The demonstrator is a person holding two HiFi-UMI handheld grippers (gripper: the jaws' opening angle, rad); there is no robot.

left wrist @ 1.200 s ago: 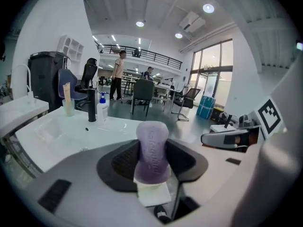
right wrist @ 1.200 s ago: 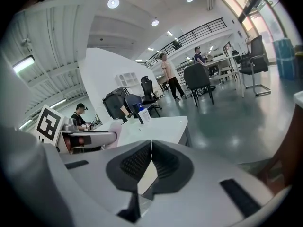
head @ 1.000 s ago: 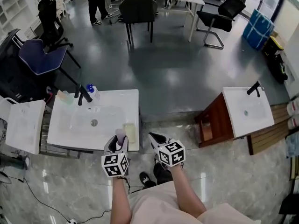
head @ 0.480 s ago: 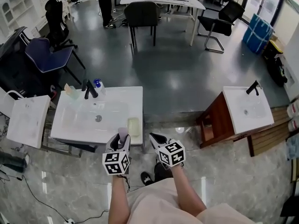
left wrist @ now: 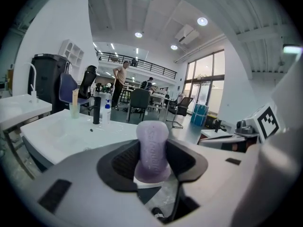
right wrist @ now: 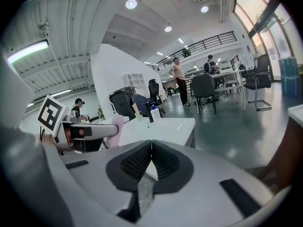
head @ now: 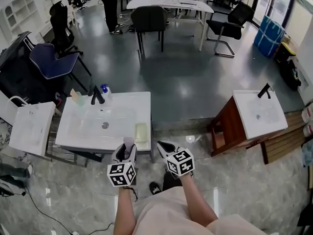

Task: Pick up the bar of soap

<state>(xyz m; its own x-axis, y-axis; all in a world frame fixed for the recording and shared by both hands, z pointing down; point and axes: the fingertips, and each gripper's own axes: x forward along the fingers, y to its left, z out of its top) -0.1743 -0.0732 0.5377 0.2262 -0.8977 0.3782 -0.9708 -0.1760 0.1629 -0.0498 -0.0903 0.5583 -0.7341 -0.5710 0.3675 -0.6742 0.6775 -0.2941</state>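
A pale purple bar of soap (left wrist: 152, 148) stands upright between the dark pads of my left gripper (left wrist: 152, 161), which is shut on it. In the head view the soap (head: 128, 144) pokes out of the left gripper (head: 128, 151) at the front right corner of the white sink counter (head: 78, 137). Just beyond it on the counter lies a pale yellow-green soap dish (head: 141, 132). My right gripper (head: 163, 146) hangs beside the left one, off the counter's right edge. Its jaws (right wrist: 150, 162) meet, with nothing between them. The soap (right wrist: 117, 126) also shows at the left of the right gripper view.
A black faucet (head: 97, 96), a blue-capped bottle (head: 104, 90) and a cup (head: 78, 98) stand at the counter's back. A second white basin (head: 30, 127) is at the left and a third sink on a wooden cabinet (head: 258, 115) at the right. Chairs, tables and a standing person (head: 111, 4) are farther off.
In the head view the sink and soap dish have shifted slightly up and right, away from the grippers. Both grippers keep their place in the frame; the left stays shut on the soap.
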